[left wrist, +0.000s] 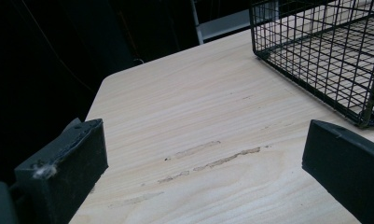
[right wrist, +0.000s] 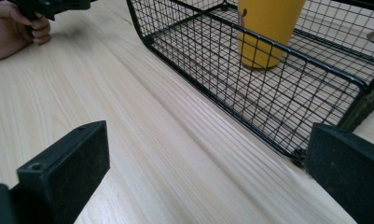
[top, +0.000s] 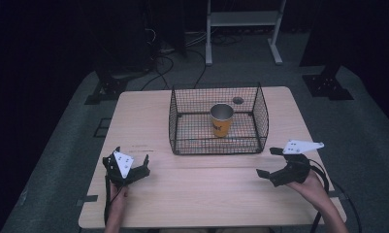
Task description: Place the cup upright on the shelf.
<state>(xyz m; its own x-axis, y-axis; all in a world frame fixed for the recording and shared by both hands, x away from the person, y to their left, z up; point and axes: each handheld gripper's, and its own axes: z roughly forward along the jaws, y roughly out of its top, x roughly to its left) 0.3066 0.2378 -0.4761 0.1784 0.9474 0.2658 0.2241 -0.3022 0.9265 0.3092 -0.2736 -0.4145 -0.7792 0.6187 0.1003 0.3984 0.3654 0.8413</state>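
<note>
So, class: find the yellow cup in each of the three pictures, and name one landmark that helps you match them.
High view: the yellow cup stands upright inside the wire basket, near its middle, above picture centre.
Left gripper view: not in it; a basket corner sits top right.
Right gripper view: top, right of centre, behind the basket's near wall.
Shared landmark: the wire basket on the wooden table.

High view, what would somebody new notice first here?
Most likely the yellow cup, standing upright inside the black wire basket at the middle of the wooden table. Next, the two open grippers on the near side: the left gripper at the left and the right gripper at the right, both empty.
</note>
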